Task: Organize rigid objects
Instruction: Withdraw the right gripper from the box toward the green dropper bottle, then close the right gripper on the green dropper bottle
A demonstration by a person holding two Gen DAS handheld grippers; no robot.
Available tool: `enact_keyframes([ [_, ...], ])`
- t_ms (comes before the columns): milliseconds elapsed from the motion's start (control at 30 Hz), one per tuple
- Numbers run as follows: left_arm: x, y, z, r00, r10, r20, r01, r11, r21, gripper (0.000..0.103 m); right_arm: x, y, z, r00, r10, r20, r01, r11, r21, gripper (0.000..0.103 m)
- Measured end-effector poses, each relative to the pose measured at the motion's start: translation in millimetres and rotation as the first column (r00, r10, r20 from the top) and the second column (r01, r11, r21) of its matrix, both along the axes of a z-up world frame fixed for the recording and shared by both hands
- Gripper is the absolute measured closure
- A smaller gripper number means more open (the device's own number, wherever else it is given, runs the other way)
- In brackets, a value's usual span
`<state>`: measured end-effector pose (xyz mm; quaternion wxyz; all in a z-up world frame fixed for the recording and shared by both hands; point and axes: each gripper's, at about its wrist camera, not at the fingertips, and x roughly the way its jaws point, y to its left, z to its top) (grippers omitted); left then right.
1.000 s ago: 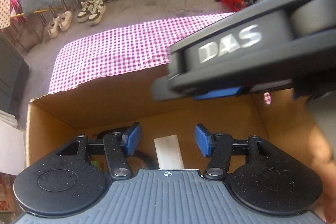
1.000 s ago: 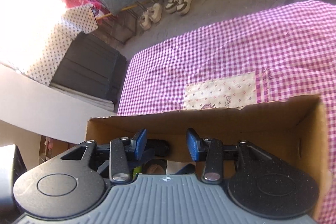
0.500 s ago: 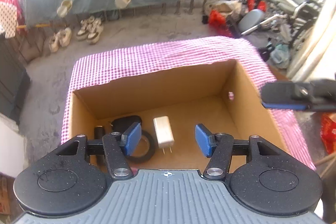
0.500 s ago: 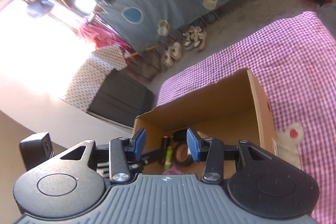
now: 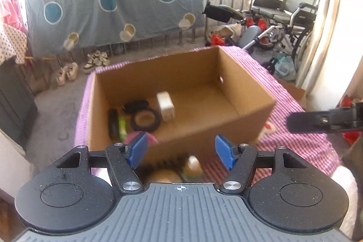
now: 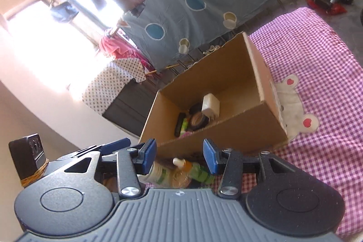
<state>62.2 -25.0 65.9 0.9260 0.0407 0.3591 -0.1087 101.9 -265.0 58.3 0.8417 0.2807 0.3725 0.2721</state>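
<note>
Both grippers have drawn back from the cardboard box (image 5: 226,124) since a second ago. Left gripper (image 5: 181,150) and right gripper (image 6: 179,155) are spread, holding nothing. The white charger (image 5: 165,103) lies inside beside the tape roll (image 5: 146,120); the box's right half is bare floor. Bottles (image 6: 181,170) lie outside against the near wall.

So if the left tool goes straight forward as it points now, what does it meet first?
Most likely the near wall of the cardboard box, which lies just ahead of the open left tool. Depth is unclear, so it might pass over the rim.
</note>
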Motion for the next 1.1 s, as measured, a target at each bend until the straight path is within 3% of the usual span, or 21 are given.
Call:
enact_keyframes([
  [333, -10.9, -12.4, -56.4, 0.999, 0.036, 0.018, -0.036, 0.999, 0.016, 0.041, 13.6, 68.1, -16.7, 0.989, 0.144, 0.033, -0.137, 0.978, -0.158, 0.055],
  [567, -9.2, -15.4, -69.2, 1.000, 0.004, 0.015, -0.004, 0.999, 0.043, 0.055, 26.1, 96.9, -33.1, 0.980, 0.201, 0.011, -0.191, 0.948, -0.256, 0.061],
  [800, -2.2, -13.9, -77.5, 1.000, 0.005, 0.005, -0.005, 0.999, 0.052, 0.062, 36.0, 106.1, -41.8, 0.972, 0.235, -0.014, -0.229, 0.929, -0.291, 0.076],
  [1100, 1.3, -22.2, -84.7, 1.000, -0.009, 0.006, 0.008, 0.996, 0.093, 0.063, 44.4, 99.1, -42.6, 0.972, 0.233, -0.013, -0.227, 0.933, -0.279, 0.079],
])
